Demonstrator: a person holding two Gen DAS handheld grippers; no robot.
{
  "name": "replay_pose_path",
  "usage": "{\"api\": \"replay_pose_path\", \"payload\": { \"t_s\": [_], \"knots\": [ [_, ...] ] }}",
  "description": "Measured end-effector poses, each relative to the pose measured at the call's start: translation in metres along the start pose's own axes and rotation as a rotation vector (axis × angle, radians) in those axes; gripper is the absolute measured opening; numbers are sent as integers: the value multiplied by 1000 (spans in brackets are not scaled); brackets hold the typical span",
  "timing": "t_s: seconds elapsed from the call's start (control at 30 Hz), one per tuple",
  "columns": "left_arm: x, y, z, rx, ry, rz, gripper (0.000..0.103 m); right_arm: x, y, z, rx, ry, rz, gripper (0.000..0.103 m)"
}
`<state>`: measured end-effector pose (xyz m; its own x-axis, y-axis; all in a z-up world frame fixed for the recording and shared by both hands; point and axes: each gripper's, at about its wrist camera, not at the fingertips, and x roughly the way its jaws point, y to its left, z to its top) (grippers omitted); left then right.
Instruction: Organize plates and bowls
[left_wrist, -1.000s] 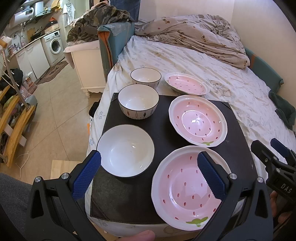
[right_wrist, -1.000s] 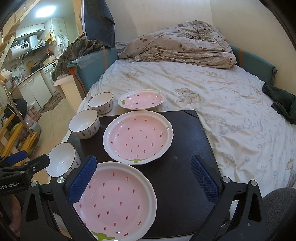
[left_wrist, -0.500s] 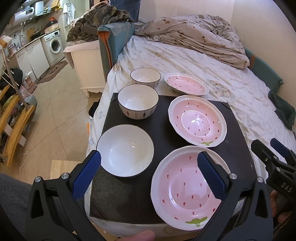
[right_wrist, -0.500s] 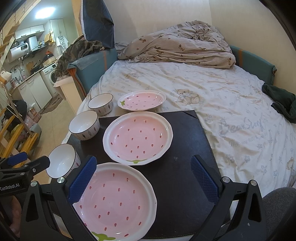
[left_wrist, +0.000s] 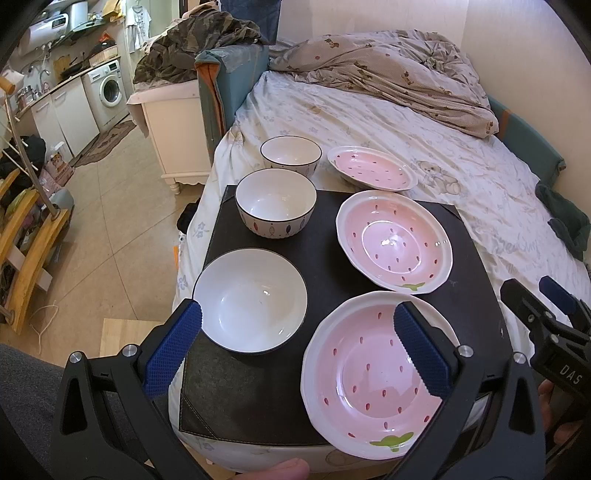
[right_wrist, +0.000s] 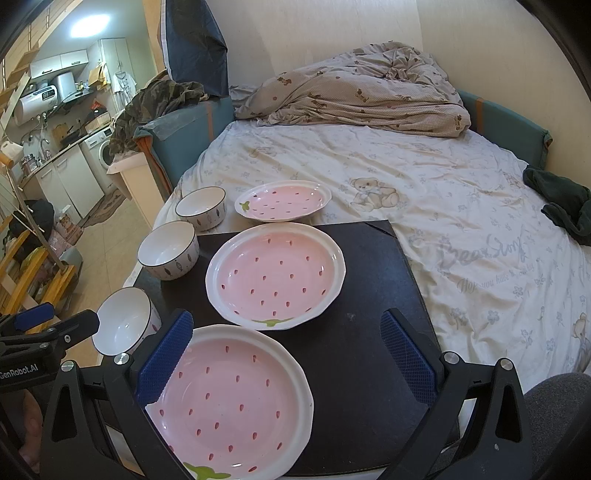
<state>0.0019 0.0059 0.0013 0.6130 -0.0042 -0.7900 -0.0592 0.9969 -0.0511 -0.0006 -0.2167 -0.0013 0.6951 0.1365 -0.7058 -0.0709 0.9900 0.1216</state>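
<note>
Crockery lies untouched in two rows on and behind the black mat (left_wrist: 332, 266), so I judge the task to be at its very start: nothing is stacked and neither tool carries anything. The left gripper (left_wrist: 295, 343) hovers above the mat's near edge with its jaws spread wide and empty, one blue pad over the near bowl (left_wrist: 250, 300) at the mat's near-left corner, the other over the near plate (left_wrist: 376, 373) at its near-right. The right gripper (right_wrist: 284, 354) also hangs released and empty above the mat's near edge, its left pad over that same plate. Further up the mat sit the middle bowl (left_wrist: 276, 206) on the left and the middle plate (left_wrist: 394, 242) on the right; just beyond the mat's far edge, on the bedsheet (right_wrist: 461, 206), stand the far bowl (left_wrist: 290, 155) and the far plate (left_wrist: 372, 168). The likely next move is to take one piece by its rim and nest it in its like, which calls for one finger inside the rim and one outside, since the plates lie flat on the mat. The near plate overhangs the mat's near edge and could tip if pressed there. The soft sheet under the far pieces may let them rock. Beyond the mat, a crumpled duvet (right_wrist: 362, 92) and a dark cloth (right_wrist: 565, 206) lie well clear.
</note>
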Motion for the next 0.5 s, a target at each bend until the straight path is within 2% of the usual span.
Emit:
{"api": "replay_pose_path", "payload": {
  "t_s": [0.5],
  "knots": [
    [-2,0,1,-5,0,1,103,0,1,0,0,-1,1,103]
  ]
}}
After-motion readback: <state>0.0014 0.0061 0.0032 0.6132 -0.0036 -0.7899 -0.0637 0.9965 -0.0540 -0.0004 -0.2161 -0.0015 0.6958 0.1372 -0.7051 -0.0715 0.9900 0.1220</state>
